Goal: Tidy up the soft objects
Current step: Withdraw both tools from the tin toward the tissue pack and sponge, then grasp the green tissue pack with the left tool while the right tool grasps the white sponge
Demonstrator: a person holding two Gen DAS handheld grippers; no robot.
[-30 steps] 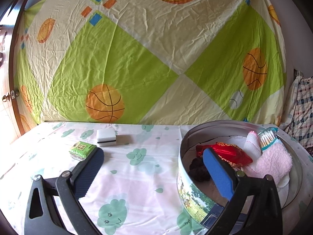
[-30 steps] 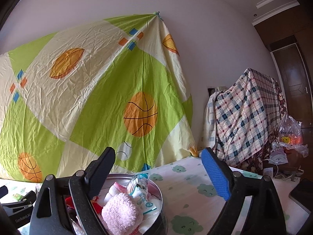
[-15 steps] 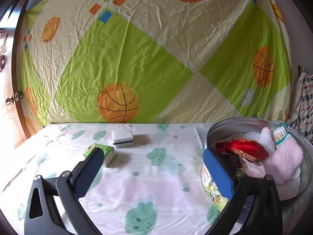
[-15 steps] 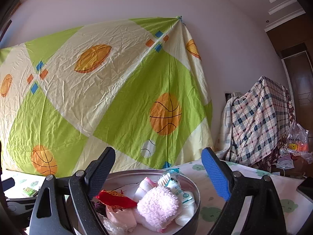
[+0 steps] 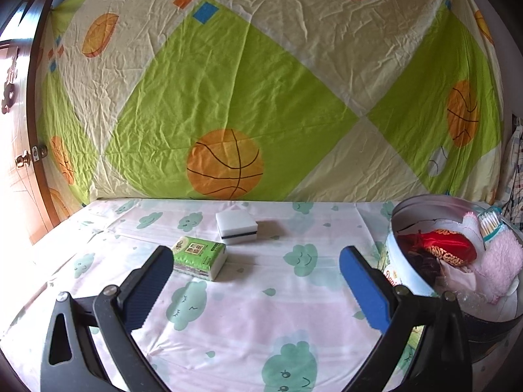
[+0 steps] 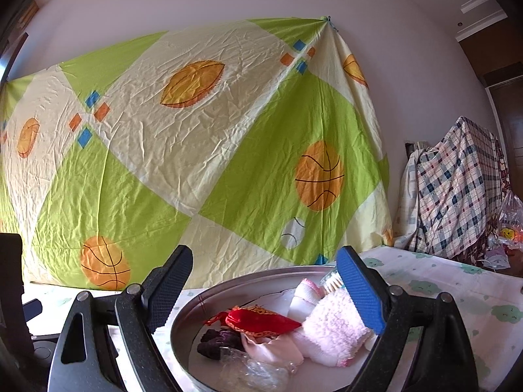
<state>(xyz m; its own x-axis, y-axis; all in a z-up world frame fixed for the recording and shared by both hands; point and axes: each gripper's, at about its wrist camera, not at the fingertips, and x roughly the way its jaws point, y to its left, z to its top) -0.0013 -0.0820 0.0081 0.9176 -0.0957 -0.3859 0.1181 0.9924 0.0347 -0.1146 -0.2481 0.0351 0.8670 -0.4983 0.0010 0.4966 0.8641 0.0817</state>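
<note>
A green tissue pack (image 5: 199, 257) and a white sponge block (image 5: 236, 227) lie on the cloud-print cloth. My left gripper (image 5: 255, 261) is open and empty, just short of the tissue pack, which sits by its left finger. A round metal tin (image 5: 397, 228) at the right holds a red pouch (image 5: 447, 251), a pink fluffy cloth (image 5: 500, 261) and cotton swabs (image 5: 489, 225). My right gripper (image 6: 264, 261) is open and empty above the tin (image 6: 186, 320); the red pouch (image 6: 261, 320) and pink cloth (image 6: 333, 330) lie below it.
A basketball-print sheet (image 5: 228, 98) hangs behind the table. A wooden door (image 5: 16, 163) is at the far left. A plaid-covered pile (image 6: 457, 189) and a plastic bag (image 6: 506, 225) stand at the right. My left gripper's body (image 6: 13, 294) shows at the left edge.
My left gripper has swung left, away from the tin and toward the tissue pack and sponge. My right gripper has moved over the tin, which now fills more of its view.
</note>
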